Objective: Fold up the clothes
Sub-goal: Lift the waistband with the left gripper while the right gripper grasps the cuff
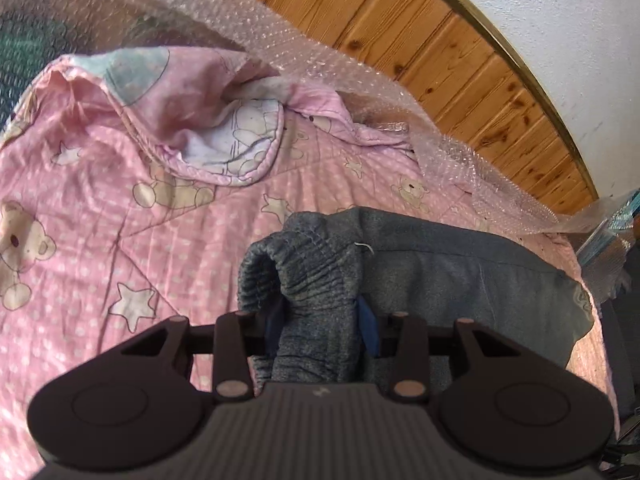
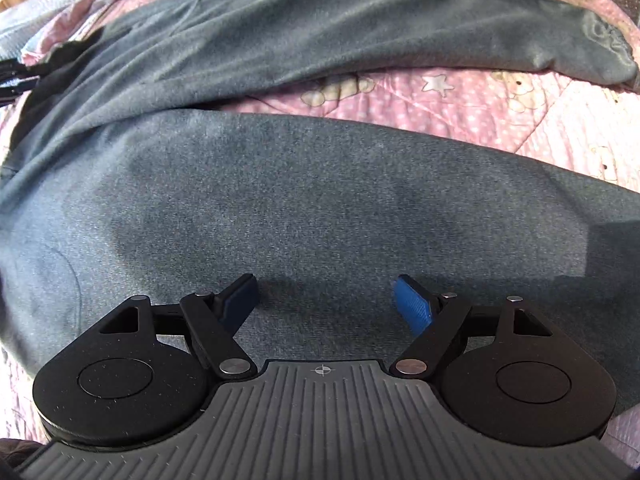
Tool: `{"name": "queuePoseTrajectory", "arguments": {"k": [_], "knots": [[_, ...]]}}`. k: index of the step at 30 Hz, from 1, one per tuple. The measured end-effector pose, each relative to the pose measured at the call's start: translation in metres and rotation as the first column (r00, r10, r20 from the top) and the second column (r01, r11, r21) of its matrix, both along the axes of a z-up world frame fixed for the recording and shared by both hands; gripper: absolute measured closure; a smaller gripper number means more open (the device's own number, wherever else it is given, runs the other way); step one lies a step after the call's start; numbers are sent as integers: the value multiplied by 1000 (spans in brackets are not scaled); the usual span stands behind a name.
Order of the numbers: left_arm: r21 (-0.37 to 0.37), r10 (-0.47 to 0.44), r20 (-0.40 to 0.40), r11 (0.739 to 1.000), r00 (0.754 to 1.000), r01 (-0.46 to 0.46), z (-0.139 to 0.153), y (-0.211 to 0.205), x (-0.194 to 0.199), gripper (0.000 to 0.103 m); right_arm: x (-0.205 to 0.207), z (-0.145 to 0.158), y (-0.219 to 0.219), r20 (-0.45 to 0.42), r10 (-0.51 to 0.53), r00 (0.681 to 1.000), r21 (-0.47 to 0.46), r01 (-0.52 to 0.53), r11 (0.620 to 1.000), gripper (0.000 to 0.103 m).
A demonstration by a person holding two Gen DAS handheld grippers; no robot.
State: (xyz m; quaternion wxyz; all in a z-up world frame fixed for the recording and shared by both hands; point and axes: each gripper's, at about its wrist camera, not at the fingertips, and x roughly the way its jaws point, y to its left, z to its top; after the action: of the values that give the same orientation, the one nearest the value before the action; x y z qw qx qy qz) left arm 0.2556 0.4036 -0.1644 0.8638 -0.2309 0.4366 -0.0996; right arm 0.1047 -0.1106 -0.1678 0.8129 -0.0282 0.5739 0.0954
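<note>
Grey sweatpants (image 1: 460, 272) lie across a pink quilt (image 1: 120, 240) printed with bears and stars. Their ribbed elastic waistband (image 1: 304, 256) is bunched up between the blue pads of my left gripper (image 1: 322, 320), which is shut on it. In the right wrist view the near trouser leg (image 2: 304, 192) lies flat, and the other leg (image 2: 320, 28) stretches behind it to a cuff (image 2: 604, 48) at the right. My right gripper (image 2: 326, 300) hovers open just over the near leg. Its blue pads (image 2: 412, 304) stand wide apart with only flat cloth beneath.
A rumpled fold of the quilt (image 1: 224, 136) rises at the far side of the bed. Bubble wrap (image 1: 320, 64) runs along a wooden panel (image 1: 440, 40) below a white wall (image 1: 560, 20). The quilt (image 2: 500, 112) shows between the two legs.
</note>
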Motion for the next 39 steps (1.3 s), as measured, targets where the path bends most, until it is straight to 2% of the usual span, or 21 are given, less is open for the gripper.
{"name": "queuePoseTrajectory", "arguments": {"k": [2,3,5,7,8,10,12,14,15,17,21,23,25,27,30,31,32,33,34,36,39], "knots": [[-34,4,-9,999,1000,-4,-6,0,8,54,3,-3,3,-14,9,1000,-7,-10,1000,24],[-41,-7,3,999,1000,7,-3,-2,11,75,5,-4,6,-19,17,1000,-13,-17,1000,23],[-87,59,114,995,992,-49,17,6,8,89,7,-4,7,-23,33,999,-21,-33,999,23],[-168,193,200,973,961,-160,36,21,5,89,8,-4,7,-27,40,999,-24,-41,999,23],[-196,221,182,963,958,-184,35,27,8,89,8,-5,6,-28,41,999,-23,-41,999,23],[-224,205,122,959,971,-175,28,33,18,86,9,-5,7,-31,44,999,-27,-45,999,21],[-83,144,43,987,989,-140,22,23,22,68,10,-6,10,-35,52,998,-38,-53,998,20],[-22,144,12,989,990,-143,21,24,7,55,11,-4,14,-38,55,998,-55,-57,997,20],[-30,141,11,990,990,-140,24,27,-7,49,12,-2,16,-38,54,998,-68,-56,996,21],[-66,130,18,990,991,-128,33,37,-37,48,10,12,28,16,66,998,-144,-63,988,26],[-105,142,11,985,990,-140,47,51,-118,41,-4,58,84,182,253,950,-183,-220,958,26],[-128,167,-25,977,986,-169,42,56,-154,41,-13,77,131,235,387,892,-128,-366,922,24],[-161,221,-67,960,973,-229,29,61,-191,40,-24,93,183,286,524,802,-67,-529,846,19],[-218,298,-102,924,949,-314,17,69,-220,40,-40,87,234,294,660,691,-52,-678,733,15],[-319,381,-116,860,917,-398,7,74,-247,38,-65,78,310,306,821,481,-37,-856,516,13],[-345,402,-115,842,909,-416,5,74,-252,38,-69,66,330,284,855,434,-73,-879,471,19],[-371,421,-116,822,900,-433,3,75,-255,37,-73,54,348,257,885,389,-112,-897,427,39],[-401,434,-120,802,893,-443,2,74,-258,34,-71,40,363,207,907,366,-157,-903,400,58],[-420,432,-118,794,894,-439,2,72,-257,33,-67,31,371,174,911,373,-202,-892,404,99],[-448,419,-108,789,901,-421,3,65,-254,31,-56,42,361,235,871,433,-225,-847,482,103],[-467,379,-95,800,920,-378,1,49,-238,26,-27,83,319,323,701,636,-53,-727,684,103]]}}
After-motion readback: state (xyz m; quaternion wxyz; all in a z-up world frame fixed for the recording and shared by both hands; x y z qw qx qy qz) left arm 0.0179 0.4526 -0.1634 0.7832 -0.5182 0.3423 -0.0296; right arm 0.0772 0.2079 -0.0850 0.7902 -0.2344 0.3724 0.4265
